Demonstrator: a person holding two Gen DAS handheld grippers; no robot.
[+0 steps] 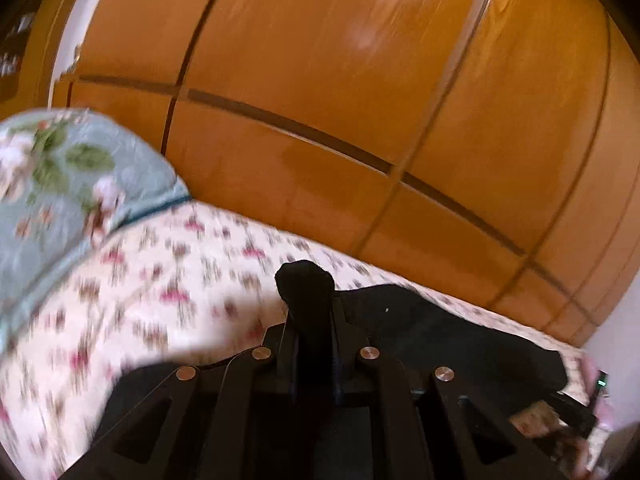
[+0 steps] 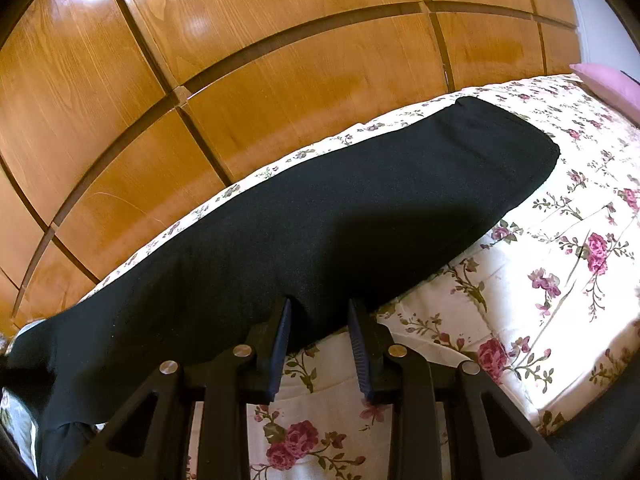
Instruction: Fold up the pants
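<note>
Black pants (image 2: pixel 360 200) lie stretched along the far side of a bed with a rose-print cover (image 2: pixel 540 280). My right gripper (image 2: pixel 320 312) sits at their near edge, its blue pads (image 2: pixel 282 340) a little apart with a bunch of the black cloth filling the gap at the tips. In the blurred left wrist view, my left gripper (image 1: pixel 308 300) is shut on a dark wad of the pants and holds it above the bed. The rest of the pants (image 1: pixel 440 332) trails off to the right over the floral cover (image 1: pixel 160 280).
A wooden wardrobe (image 2: pixel 240 80) stands just behind the bed and fills the background of both views (image 1: pixel 320 100). A pale blue floral quilt (image 1: pixel 60 180) is piled at the left. At the far right end of the bed lies a pink pillow (image 2: pixel 612 84).
</note>
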